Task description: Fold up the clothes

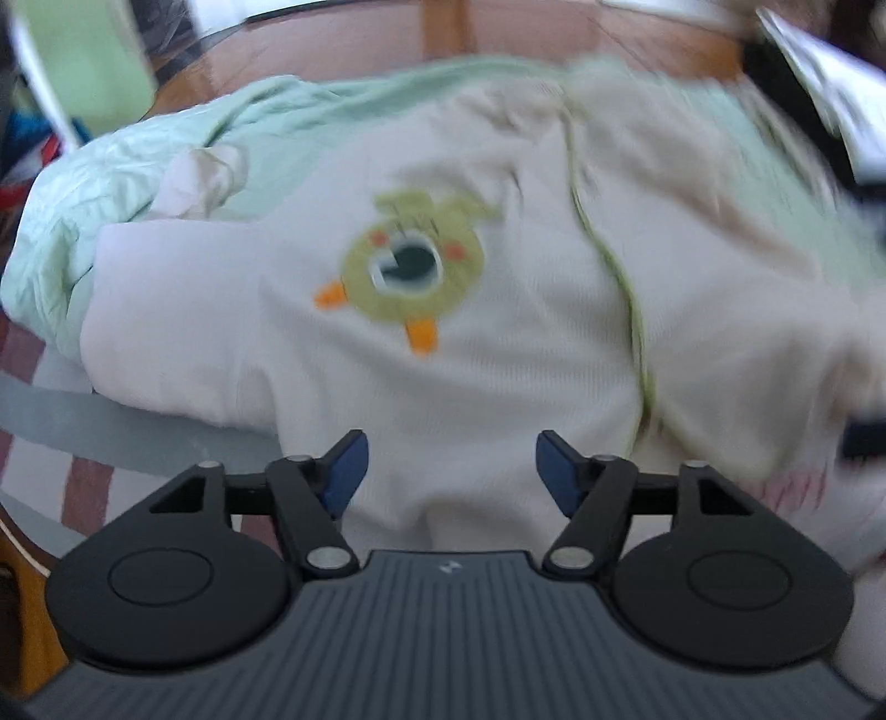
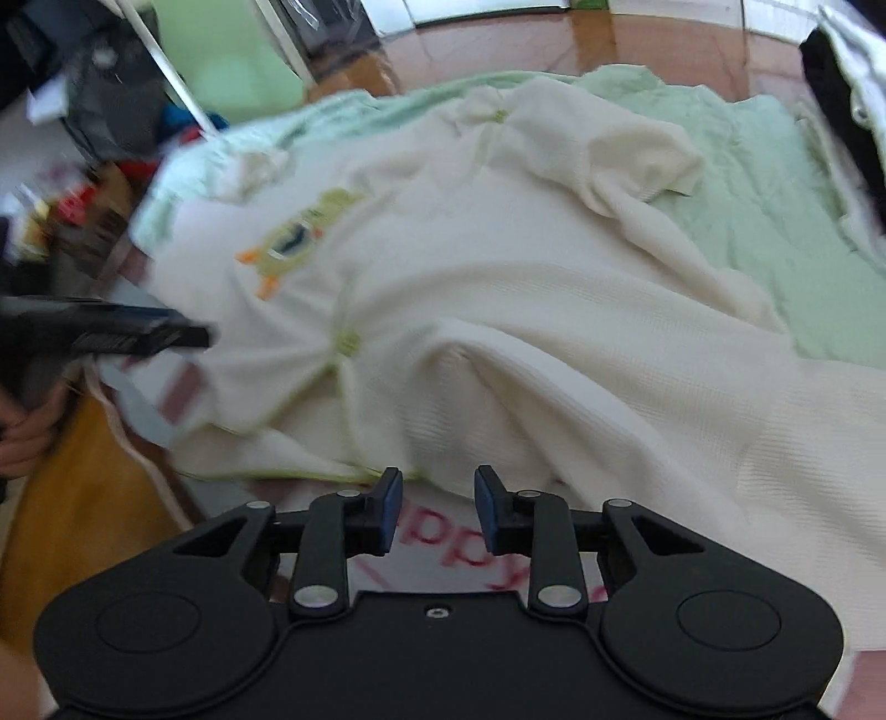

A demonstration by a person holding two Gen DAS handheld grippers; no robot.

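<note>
A cream ribbed garment with a green round cartoon print and thin green trim lies spread and rumpled on a bed. My left gripper hangs just above its lower part, jaws open and empty. In the right wrist view the same garment bunches into a raised fold. My right gripper is at its near hem, jaws a little apart, with only the sheet showing between them. The left gripper comes in from the left edge, held by a hand.
A mint green blanket lies under and behind the garment. A white sheet with red letters and a striped cloth cover the near edge. Wooden floor and clutter lie beyond the bed.
</note>
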